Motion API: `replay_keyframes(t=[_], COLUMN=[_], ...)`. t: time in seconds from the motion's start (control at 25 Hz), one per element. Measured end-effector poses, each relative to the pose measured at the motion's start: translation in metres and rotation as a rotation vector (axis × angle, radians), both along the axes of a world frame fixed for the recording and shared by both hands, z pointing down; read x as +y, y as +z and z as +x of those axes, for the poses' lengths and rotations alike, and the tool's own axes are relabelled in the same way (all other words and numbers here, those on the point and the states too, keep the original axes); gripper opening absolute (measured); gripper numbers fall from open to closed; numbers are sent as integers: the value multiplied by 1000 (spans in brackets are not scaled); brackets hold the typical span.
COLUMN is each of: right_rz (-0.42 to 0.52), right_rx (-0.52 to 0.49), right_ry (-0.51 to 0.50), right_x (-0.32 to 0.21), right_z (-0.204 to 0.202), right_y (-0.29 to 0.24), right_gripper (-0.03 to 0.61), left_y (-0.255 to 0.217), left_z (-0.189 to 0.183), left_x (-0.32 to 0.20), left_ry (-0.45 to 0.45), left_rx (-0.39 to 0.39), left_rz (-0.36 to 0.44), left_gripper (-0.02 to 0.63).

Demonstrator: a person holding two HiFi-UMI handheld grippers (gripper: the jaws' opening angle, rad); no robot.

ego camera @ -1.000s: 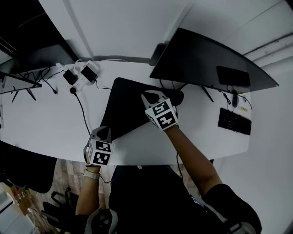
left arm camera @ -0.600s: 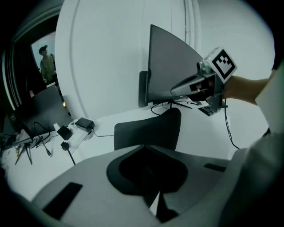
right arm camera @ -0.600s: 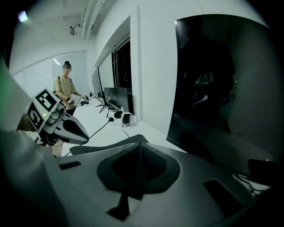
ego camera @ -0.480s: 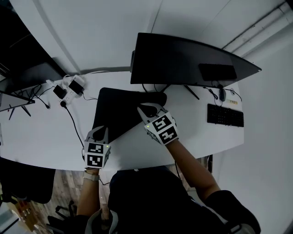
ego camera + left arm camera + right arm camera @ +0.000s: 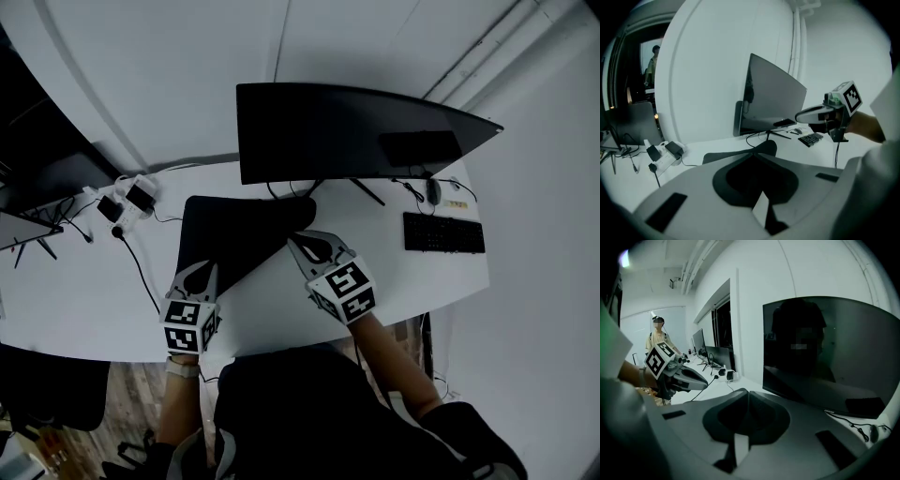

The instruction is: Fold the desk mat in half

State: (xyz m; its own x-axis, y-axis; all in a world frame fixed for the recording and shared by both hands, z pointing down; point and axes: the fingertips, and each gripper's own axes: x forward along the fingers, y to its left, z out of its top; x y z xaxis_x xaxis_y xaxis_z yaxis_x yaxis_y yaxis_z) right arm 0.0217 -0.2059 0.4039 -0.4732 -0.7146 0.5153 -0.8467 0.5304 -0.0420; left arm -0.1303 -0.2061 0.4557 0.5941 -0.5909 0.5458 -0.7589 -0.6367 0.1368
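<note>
Head view has the black desk mat [image 5: 234, 230] lying on the white desk [image 5: 75, 281] in front of the monitor [image 5: 347, 131], its near edge running at a slant. The left gripper [image 5: 207, 268] sits at the mat's near left corner. The right gripper [image 5: 292, 237] is right at that slanting edge, farther along. Both claws are clenched, tip meeting tip in each gripper view, with no fabric clearly between them.

By the look of it, the step in hand is getting hold of the near edge for the fold. To do it well, open each claw, slip the lower jaw under the edge and bite just a little of it, one hold toward each end. Lift both sides together and level, carry them across, lay edge on edge, and press the crease last. A lopsided lift would likely skew the fold. Mind the black cable [image 5: 141, 267] running close by the left gripper.

Now the murky parts. The frames are dim and the mat is black, so I cannot tell whether that slanted outline means a corner is already turned over or the mat simply lies askew. The left gripper view shows only a thin dark strip of mat beyond the tips, and the dark hollow between the jaws could hide a nipped edge. The right gripper view shows no mat at all.
</note>
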Motion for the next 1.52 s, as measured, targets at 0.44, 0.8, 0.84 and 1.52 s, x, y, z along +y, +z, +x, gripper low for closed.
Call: replay_keyframes(t=[0.44,0.8,0.84,1.52], right_rz=[101,139,142,138], right_rx=[-18,-38,-37,-39], right_ry=[64,111,115,139], right_x=[45,69,71,90], right_z=[27,36,37,31], right_y=[-44,-60,-61,-52], right_gripper=[21,21,21,21], left_y=[-45,-74,-75,-83], left_z=[22,37,38,42], left_x=[6,21,24,46], left_ry=[-13,42,49,116], left_rx=[91,218,218,170], left_rz=[135,147,147,194], left_gripper=[8,8,8,8])
